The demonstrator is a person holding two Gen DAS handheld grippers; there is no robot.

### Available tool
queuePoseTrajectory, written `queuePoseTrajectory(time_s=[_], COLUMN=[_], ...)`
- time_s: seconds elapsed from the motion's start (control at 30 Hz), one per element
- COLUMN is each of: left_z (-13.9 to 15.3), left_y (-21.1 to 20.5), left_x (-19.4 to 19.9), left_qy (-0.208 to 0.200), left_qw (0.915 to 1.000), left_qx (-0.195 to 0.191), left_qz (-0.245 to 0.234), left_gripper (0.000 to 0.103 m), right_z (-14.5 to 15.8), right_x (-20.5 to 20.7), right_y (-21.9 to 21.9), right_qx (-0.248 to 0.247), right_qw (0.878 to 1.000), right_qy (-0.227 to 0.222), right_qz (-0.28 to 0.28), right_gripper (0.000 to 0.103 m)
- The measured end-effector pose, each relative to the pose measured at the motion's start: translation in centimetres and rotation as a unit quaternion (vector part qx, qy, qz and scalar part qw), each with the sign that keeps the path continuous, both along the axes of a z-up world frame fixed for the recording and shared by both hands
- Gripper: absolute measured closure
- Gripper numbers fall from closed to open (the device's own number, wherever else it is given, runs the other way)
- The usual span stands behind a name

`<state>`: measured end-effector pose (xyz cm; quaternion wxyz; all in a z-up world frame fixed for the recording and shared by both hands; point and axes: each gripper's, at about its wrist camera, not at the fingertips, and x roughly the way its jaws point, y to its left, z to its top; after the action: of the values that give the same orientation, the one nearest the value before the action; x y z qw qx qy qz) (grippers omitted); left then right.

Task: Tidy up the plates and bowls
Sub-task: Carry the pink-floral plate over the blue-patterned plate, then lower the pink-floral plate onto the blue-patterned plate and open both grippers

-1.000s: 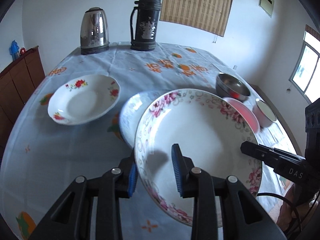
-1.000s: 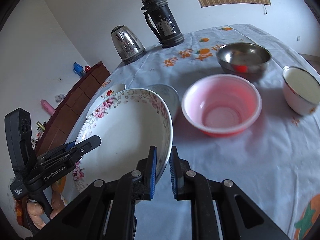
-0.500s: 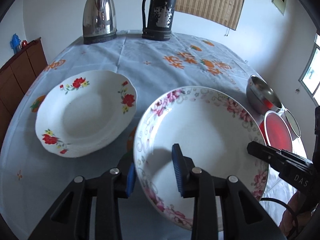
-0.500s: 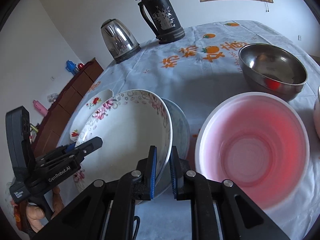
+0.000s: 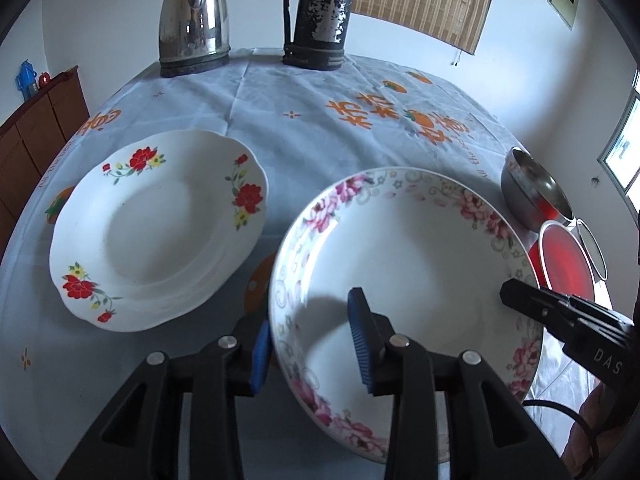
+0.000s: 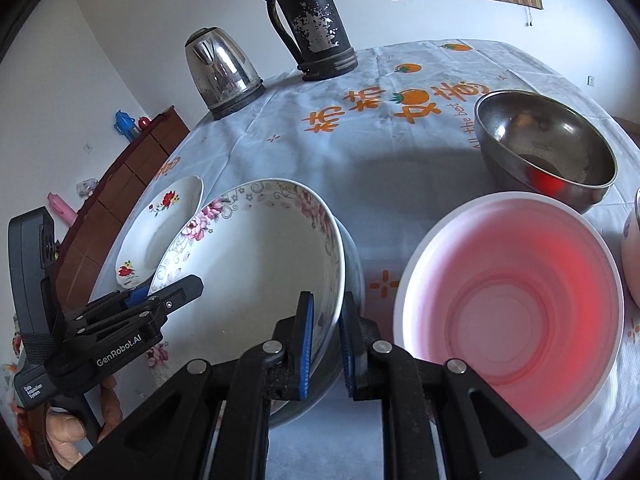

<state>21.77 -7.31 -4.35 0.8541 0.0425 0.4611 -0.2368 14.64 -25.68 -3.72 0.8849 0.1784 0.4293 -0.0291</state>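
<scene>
Left wrist view: pink-flowered plate [image 5: 404, 264] pinched at its near rim by the left gripper [image 5: 312, 338], one blue pad under the rim, the other inside the well. Held low and tilted over the tablecloth [image 5: 312, 92], not resting flat. Jaws only partly closed, stopped by the thickness of the rim. Right wrist view: same plate clamped at its opposite edge by the right gripper [image 6: 325, 340], pads narrowly spaced with the rim between them. So shared between both grippers, one on each side.

Red-flowered plate [image 5: 160, 228] flat on the cloth, to the left of the carried plate and just beside it, rims close but apart. Probably the stacking target; if so, a sideways shift leftward, then down, left gripper nearer.

Pink bowl [image 6: 508, 308] and steel bowl [image 6: 548, 144] on the right side, near the right gripper, untouched. Kettle [image 5: 194, 16] and thermos [image 5: 318, 12] at the far edge.
</scene>
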Motion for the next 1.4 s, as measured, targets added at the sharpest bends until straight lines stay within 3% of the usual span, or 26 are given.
queuePoseTrajectory(time_s=[0.33, 0.5, 0.83, 0.9, 1.1, 1.2, 1.4], left_z=[0.0, 0.0, -0.7, -0.7, -0.6, 0.4, 3.8], left_y=[-0.3, -0.4, -0.4, -0.4, -0.2, 0.4, 2.2], left_x=[0.7, 0.9, 1.5, 1.6, 1.8, 1.1, -1.7], left_qy=[0.015, 0.017, 0.019, 0.018, 0.02, 0.011, -0.073], left_qw=[0.9999, 0.9998, 0.9996, 0.9996, 0.9995, 0.9999, 0.9968], left_qx=[-0.001, 0.008, 0.017, 0.018, 0.02, 0.001, 0.014], left_qz=[0.0, -0.001, 0.006, 0.008, 0.013, 0.006, 0.028], left_gripper=[0.057, 0.053, 0.047, 0.046, 0.046, 0.046, 0.046], right_z=[0.5, 1.0, 1.8, 1.8, 2.1, 2.9, 5.4], right_x=[1.9, 2.6, 1.6, 1.6, 0.6, -0.7, -4.4], right_y=[-0.2, 0.3, 0.1, 0.2, 0.3, 0.7, 1.3], right_qx=[0.002, 0.006, 0.017, 0.0, 0.006, -0.008, -0.036], right_qw=[0.998, 0.995, 0.993, 0.991, 0.992, 0.994, 0.999], right_qy=[0.064, 0.1, 0.119, 0.13, 0.127, 0.112, 0.025], right_qz=[0.008, 0.011, -0.01, -0.014, -0.009, -0.01, -0.024], right_gripper=[0.087, 0.077, 0.075, 0.059, 0.057, 0.057, 0.057])
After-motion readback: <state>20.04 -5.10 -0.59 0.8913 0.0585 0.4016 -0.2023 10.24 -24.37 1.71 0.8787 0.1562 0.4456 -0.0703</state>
